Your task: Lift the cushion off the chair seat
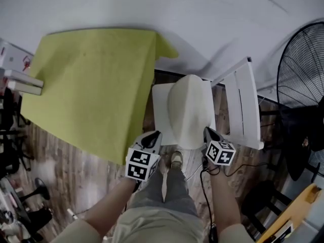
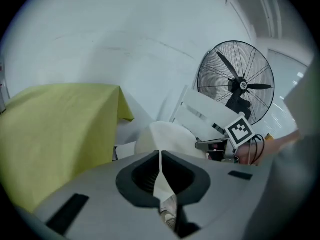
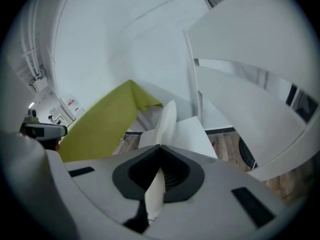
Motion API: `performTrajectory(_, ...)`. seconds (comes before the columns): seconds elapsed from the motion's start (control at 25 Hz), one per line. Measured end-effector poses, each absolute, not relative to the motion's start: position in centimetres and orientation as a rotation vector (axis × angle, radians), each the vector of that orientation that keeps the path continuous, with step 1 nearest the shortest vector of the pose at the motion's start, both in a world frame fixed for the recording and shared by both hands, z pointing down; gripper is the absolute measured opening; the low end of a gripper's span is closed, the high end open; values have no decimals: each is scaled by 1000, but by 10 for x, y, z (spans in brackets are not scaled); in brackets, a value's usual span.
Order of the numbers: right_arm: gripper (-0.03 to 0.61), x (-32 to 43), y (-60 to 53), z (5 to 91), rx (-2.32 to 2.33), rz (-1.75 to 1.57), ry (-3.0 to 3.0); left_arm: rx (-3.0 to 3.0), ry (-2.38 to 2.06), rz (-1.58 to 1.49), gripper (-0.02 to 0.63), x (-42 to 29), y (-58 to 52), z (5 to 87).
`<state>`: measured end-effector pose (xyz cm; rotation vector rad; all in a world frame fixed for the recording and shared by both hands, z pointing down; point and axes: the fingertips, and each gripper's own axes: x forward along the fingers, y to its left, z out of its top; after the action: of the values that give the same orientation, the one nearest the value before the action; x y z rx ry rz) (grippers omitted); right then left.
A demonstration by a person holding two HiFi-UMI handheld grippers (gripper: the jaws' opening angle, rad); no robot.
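The jaws of both tools are clenched on the near edge of the white cushion (image 1: 188,108). In its own view the left gripper (image 2: 160,154) has its jaws pressed together, with a thin fold of the pale fabric pinched between them. The right gripper (image 3: 160,151) shows the same, its jaws closed on the cushion's rim, which rises edge-on as a narrow white strip ahead of them.

From the head view the cushion is a rounded oval. Its long axis runs away from the person, from the gripped near edge toward the white wall (image 1: 202,14). The grippers hold it at its two near corners, one on each side. The cushion hangs over the seat of the white chair (image 1: 160,105), whose flat panel shows along the cushion's left side. Whether the far end touches the seat cannot be told. The chair's slatted back (image 1: 243,103) stands to the right of the cushion.

Left of the chair is a counter (image 1: 91,85) draped in yellow-green cloth, one corner hanging close to the seat. A black standing fan (image 1: 304,75) is at the right edge, well apart from the cushion. The person's legs and one shoe (image 1: 176,159) stand on the wood floor (image 1: 76,171) just below the cushion's near edge, between the two grippers.
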<state>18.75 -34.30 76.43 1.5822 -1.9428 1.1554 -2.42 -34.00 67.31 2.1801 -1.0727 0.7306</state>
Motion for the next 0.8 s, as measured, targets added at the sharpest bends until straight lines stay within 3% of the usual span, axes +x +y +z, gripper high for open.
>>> performTrajectory(0.36, 21, 180, -339, 652, 1600, 1070, -2038, 2247, -1146, 633, 32, -48, -348, 586)
performTrajectory(0.8, 21, 156, -334, 457, 1638, 831, -2333, 2383, -1250, 470, 32, -82, -348, 467)
